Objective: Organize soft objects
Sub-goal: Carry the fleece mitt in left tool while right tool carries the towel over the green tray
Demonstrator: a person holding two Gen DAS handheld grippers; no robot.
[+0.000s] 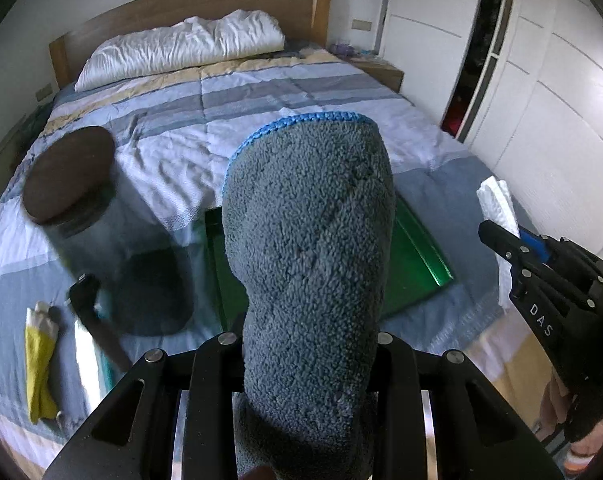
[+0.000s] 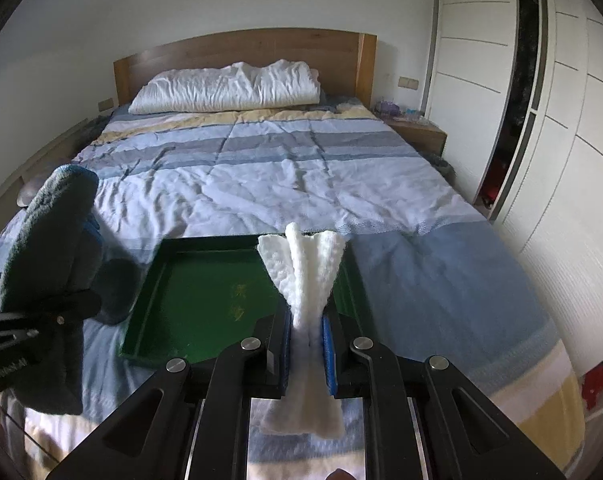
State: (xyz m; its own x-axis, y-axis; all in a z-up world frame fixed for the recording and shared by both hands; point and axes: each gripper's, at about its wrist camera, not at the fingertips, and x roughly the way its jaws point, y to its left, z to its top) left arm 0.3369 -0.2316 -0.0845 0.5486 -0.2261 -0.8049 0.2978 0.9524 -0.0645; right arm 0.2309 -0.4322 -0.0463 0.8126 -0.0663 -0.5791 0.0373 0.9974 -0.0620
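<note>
Both grippers carry loads above the bed [image 2: 301, 172]: left gripper [image 1: 307, 344] fingers clench the grey cloth [image 1: 309, 216], right gripper [image 2: 307, 340] fingers clench the white tissue [image 2: 303, 276]. The green tray [image 2: 197, 292] looks empty; a yellow glove [image 1: 39, 364] waits near left.

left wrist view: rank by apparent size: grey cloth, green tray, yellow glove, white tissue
1. grey cloth, but it sits in the left tongs right at the lens
2. green tray, mostly hidden
3-4. yellow glove and white tissue: too alike to rank
</note>
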